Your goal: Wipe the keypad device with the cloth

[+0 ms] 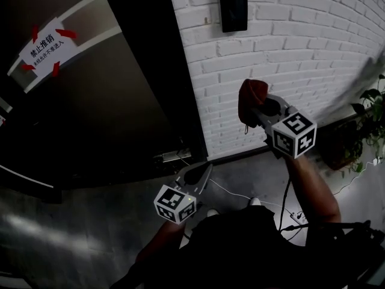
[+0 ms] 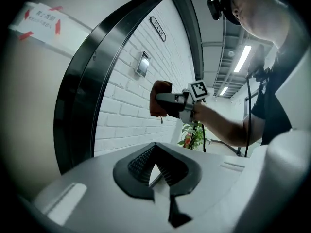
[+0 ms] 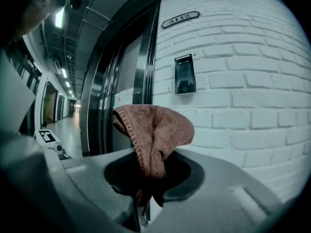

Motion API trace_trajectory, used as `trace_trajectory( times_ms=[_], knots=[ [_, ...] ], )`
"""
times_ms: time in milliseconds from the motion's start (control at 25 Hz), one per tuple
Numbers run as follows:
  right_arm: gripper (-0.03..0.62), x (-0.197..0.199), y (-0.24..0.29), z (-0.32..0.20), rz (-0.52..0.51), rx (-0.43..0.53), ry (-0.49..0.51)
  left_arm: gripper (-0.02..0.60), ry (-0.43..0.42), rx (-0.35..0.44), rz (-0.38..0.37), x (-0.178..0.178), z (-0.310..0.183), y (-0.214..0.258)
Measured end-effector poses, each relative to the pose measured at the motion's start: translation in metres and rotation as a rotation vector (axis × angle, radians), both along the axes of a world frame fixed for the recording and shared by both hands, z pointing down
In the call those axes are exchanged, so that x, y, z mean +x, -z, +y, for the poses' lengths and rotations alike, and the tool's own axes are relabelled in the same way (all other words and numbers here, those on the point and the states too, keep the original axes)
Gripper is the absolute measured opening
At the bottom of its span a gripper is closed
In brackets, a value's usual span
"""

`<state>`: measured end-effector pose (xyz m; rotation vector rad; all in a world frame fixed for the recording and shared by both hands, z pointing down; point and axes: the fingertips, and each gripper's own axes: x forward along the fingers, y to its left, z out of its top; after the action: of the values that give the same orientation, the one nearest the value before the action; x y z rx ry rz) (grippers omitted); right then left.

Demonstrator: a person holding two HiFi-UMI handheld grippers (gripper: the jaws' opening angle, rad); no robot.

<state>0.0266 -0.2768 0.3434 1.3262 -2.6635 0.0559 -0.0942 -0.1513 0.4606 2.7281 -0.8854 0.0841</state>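
Closed tight on the cloth (image 3: 154,130), the right gripper (image 3: 147,193): brown-red fabric, bunched, pinched low between the jaws and standing in a fold above them. In the head view, held up at the centre right of the frame, in front of the white brick wall (image 1: 301,53). On that wall, at the top centre, the keypad device (image 1: 233,5): dark, upright, well above the cloth and apart from it. In the right gripper view, seen just over the top of the fold, a little to the right. Lower centre of the head view: the left gripper (image 1: 200,172), beside the dark door (image 1: 120,101), jaws together at the tips with nothing between them. In the upper left, a white sign (image 1: 43,46) with red tape at the corners. At the right edge, a plant (image 1: 370,119), its pot too dark to make out. Below the wall, a thin cable (image 1: 240,194) on the grey floor.
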Motion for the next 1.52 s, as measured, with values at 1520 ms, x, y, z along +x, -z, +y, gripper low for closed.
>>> trace_trajectory(
  times_ms=[1520],
  knots=[
    [0.066, 0.109, -0.096, 0.260, -0.120, -0.127, 0.208, 0.017, 0.182, -0.013, 0.000, 0.127, 0.155, 0.002]
  ],
)
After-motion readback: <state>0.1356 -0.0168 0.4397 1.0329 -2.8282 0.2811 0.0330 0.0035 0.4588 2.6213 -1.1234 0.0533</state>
